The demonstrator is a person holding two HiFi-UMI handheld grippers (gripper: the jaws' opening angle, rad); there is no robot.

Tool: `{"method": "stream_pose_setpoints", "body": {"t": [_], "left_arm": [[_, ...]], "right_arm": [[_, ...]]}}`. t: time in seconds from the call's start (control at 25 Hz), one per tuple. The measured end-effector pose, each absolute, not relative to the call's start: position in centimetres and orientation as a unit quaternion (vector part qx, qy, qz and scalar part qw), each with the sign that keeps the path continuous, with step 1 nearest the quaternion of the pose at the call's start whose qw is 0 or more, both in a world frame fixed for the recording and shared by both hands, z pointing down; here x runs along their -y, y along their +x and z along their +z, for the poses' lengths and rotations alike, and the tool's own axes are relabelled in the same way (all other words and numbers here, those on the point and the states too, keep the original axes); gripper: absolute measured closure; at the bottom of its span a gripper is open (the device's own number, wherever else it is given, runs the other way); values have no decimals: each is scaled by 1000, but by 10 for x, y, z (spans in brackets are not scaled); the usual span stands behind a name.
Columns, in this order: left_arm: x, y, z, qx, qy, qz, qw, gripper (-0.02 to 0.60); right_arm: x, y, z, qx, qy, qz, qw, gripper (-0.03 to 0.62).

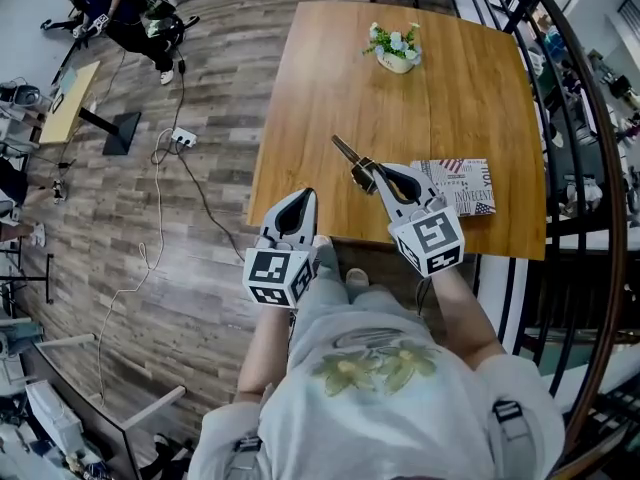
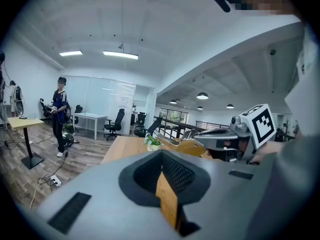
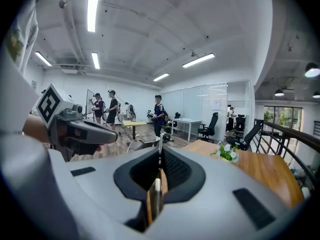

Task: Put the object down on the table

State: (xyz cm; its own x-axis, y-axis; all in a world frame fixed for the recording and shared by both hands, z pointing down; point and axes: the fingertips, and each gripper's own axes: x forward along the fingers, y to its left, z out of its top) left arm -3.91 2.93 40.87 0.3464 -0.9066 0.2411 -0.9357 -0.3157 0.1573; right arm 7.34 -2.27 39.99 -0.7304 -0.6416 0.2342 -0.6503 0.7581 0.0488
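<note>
My right gripper (image 1: 378,171) is shut on a thin tool (image 1: 346,152) with a dark metal blade and a wooden handle. It holds the tool just above the near part of the wooden table (image 1: 330,78), blade pointing away to the left. In the right gripper view the jaws (image 3: 160,153) meet on the tool, and its blade (image 3: 144,144) sticks out past them. The left gripper view shows the wooden handle (image 2: 193,147) at the right gripper's tip. My left gripper (image 1: 304,198) hovers at the table's front edge with its jaws together and nothing in them.
A small potted plant (image 1: 396,48) stands at the far side of the table. A flat red-and-white printed book (image 1: 457,186) lies at the near right, beside the right gripper. A railing (image 1: 590,168) runs along the right. Cables (image 1: 170,148) lie on the floor at left, where people stand.
</note>
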Motion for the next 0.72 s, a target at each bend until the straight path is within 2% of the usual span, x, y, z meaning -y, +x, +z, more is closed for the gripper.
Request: {"method": "stream_pose_setpoints", "body": {"t": [0.72], "left_arm": [[60, -72, 398, 553, 822, 48, 128, 569]], "right_arm": [[110, 41, 375, 924, 364, -12, 114, 585]]}}
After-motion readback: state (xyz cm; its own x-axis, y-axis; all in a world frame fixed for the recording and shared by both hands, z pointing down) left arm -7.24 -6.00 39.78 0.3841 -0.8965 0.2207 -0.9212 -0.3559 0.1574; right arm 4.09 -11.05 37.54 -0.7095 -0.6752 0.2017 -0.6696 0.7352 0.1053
